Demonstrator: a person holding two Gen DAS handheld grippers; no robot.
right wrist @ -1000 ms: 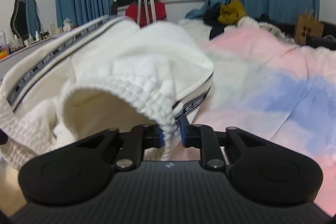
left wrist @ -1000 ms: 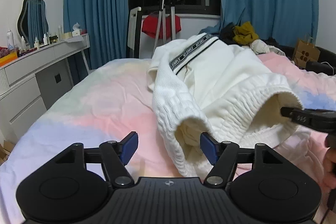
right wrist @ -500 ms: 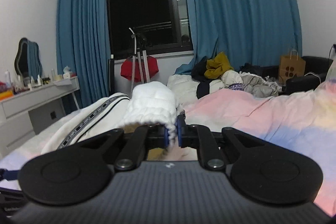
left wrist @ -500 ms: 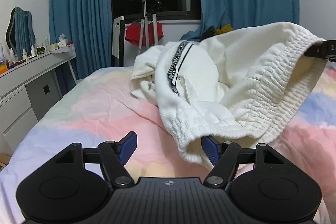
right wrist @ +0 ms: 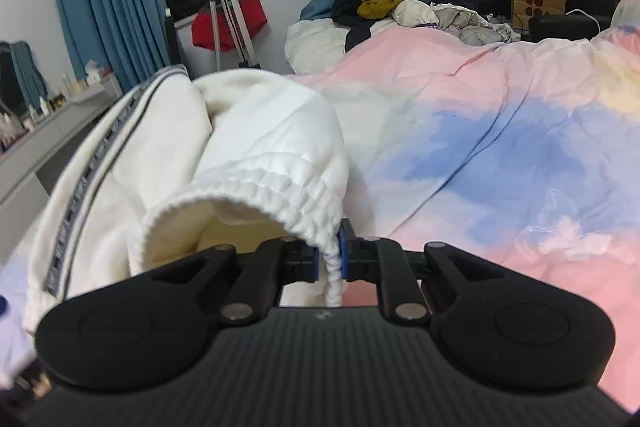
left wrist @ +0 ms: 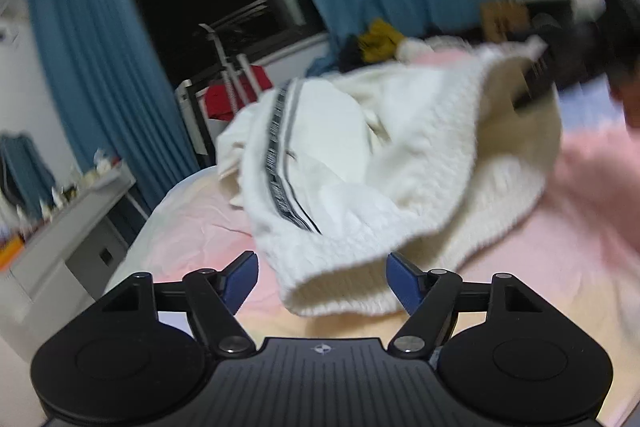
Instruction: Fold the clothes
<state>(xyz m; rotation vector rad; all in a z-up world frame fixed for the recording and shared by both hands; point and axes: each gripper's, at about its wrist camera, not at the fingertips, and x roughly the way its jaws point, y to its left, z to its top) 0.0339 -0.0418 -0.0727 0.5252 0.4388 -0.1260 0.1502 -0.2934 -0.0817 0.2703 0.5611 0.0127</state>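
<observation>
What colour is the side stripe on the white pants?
Side stripe: grey band with dark edging and small lettering, clearest in right wrist view.

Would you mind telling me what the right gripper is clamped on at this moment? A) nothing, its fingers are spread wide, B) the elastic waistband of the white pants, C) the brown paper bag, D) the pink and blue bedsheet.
B: in the right wrist view the right gripper has its blue pads closed on the ribbed waistband of the white pants.
</observation>
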